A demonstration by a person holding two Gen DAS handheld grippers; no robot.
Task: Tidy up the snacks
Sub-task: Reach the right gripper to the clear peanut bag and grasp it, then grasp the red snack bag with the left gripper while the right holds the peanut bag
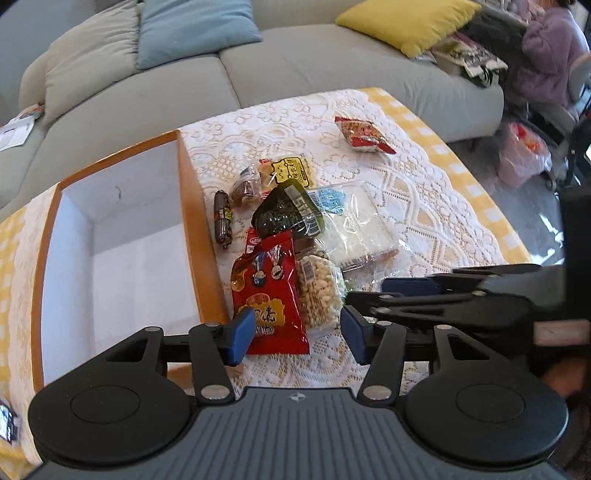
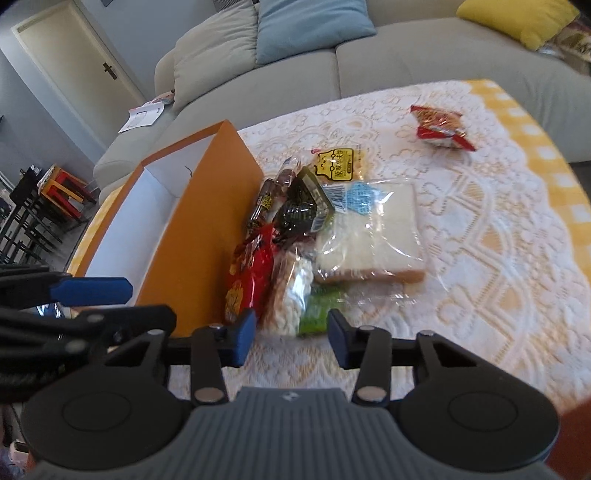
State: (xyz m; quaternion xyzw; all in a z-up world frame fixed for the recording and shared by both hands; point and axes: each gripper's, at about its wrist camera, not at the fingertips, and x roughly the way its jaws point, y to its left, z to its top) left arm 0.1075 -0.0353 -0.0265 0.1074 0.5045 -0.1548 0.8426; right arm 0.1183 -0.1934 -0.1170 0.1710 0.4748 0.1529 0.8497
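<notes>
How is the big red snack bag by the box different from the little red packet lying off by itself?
The big red bag lies in the pile beside the orange box, touching the peanut pack; the little red packet lies alone, far across the tablecloth. The bag looks larger and flatter, the packet puffier. Both are red and sealed.

I see a white lace cloth (image 1: 424,206) over yellow-and-white check on the tabletop. The box (image 1: 192,206) on the left is orange outside, white inside. Near me lies a red snack bag (image 1: 266,291) with yellow print, beside a clear pack of pale peanuts (image 1: 319,291). Farther off: a dark green packet (image 1: 288,214), a yellow-labelled bun (image 1: 291,170), a red-and-white bag (image 1: 364,133). The sofa (image 1: 314,70) is grey, with blue (image 1: 192,26) and yellow (image 1: 406,18) cushions.
</notes>
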